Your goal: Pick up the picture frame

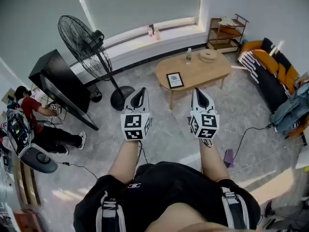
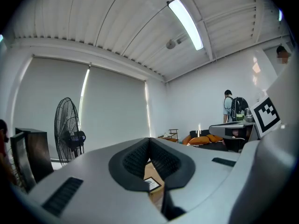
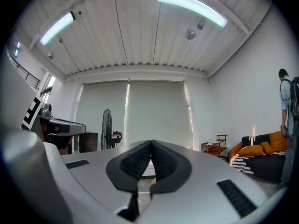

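Note:
A black picture frame point(image 1: 175, 80) with a white print lies flat near the front left end of a low wooden table point(image 1: 203, 70) across the floor. Held level over the floor, well short of the table, my left gripper point(image 1: 139, 93) is shut with nothing in it. My right gripper point(image 1: 199, 93) is level beside it, shut and empty too. In the left gripper view a corner of the picture frame point(image 2: 152, 184) and the table point(image 2: 150, 171) show through the gap below the closed left gripper point(image 2: 149, 140). The right gripper point(image 3: 151, 143) shows its pads pressed together.
A big standing fan point(image 1: 87, 47) is left of the table. A bottle point(image 1: 189, 55) and a round woven item point(image 1: 208, 55) sit on the table's far side. A sofa point(image 1: 273, 76) and a shelf rack point(image 1: 227, 33) are right. A seated person point(image 1: 38, 124) is far left; another person point(image 2: 230, 107) stands by the sofa.

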{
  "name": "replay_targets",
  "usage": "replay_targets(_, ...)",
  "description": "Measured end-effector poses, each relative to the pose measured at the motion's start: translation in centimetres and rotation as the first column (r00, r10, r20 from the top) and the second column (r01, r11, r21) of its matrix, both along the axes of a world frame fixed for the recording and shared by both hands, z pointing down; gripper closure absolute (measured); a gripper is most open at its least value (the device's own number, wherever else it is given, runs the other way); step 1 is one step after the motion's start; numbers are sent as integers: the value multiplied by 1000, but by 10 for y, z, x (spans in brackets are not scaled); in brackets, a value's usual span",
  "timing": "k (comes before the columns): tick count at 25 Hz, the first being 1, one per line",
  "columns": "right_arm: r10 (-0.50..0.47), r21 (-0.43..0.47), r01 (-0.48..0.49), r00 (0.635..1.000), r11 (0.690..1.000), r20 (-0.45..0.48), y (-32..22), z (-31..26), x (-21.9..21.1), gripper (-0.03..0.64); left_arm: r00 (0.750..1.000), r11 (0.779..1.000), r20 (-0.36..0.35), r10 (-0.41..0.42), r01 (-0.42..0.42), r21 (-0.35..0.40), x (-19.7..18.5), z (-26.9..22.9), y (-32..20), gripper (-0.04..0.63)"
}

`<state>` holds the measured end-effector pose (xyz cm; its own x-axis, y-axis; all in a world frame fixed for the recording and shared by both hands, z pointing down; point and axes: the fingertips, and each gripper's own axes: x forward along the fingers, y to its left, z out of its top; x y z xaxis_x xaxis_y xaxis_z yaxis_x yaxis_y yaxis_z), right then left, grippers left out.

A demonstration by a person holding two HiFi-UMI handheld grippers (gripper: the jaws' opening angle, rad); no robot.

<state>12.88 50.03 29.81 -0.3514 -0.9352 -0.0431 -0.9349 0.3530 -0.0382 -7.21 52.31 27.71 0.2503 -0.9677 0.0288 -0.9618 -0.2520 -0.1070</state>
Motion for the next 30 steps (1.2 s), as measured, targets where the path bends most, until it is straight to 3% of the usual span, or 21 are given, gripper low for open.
replay_targets(7, -36, -30, 37, 999, 999, 10, -12, 15, 32, 601, 1000, 1000, -1, -21, 21, -20, 43, 7, -6, 581)
replay_targets(14, -26, -45, 26, 1000, 999, -4, -46, 21, 40, 601, 998, 998, -63, 8, -12, -58, 53, 18, -46, 581)
replay_targets(24, 18, -54, -20, 999, 998, -28, -171, 24, 22, 601, 994, 995, -52, 96, -97, -21, 48, 18, -182, 581)
replay_targets(30, 41, -48, -43, 998, 998, -38, -263, 6, -6, 601, 990, 991, -60, 132, -133, -21, 21, 6, -282, 581)
